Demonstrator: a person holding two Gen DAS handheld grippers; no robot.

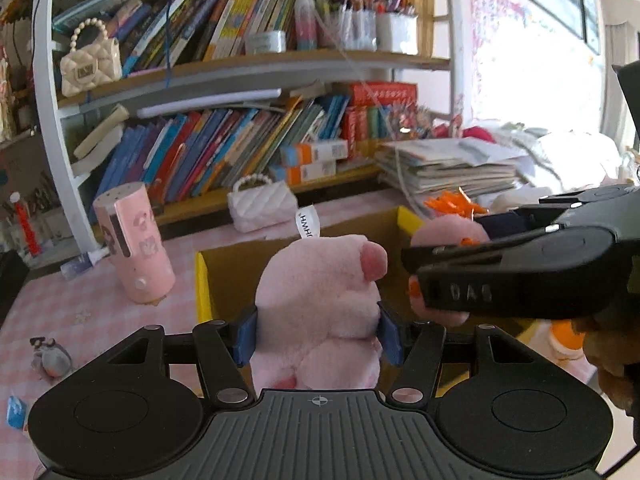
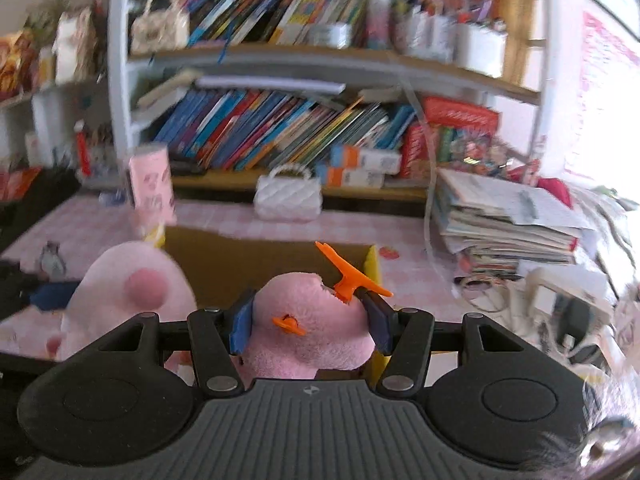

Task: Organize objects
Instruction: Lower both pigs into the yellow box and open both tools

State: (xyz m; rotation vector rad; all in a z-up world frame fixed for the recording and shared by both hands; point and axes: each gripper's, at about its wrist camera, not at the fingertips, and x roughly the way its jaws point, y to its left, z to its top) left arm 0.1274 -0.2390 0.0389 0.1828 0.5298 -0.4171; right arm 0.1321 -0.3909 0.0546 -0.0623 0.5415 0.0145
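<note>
We are holding a pink plush toy [image 1: 320, 296] above the open cardboard box [image 1: 224, 264] on the pink checked table [image 1: 80, 304]; our left gripper [image 1: 318, 330] is clamping its body between blue pads, while our right gripper [image 2: 310, 322] is squeezing its other end, where orange plastic pieces [image 2: 346, 276] are sticking out.
</note>
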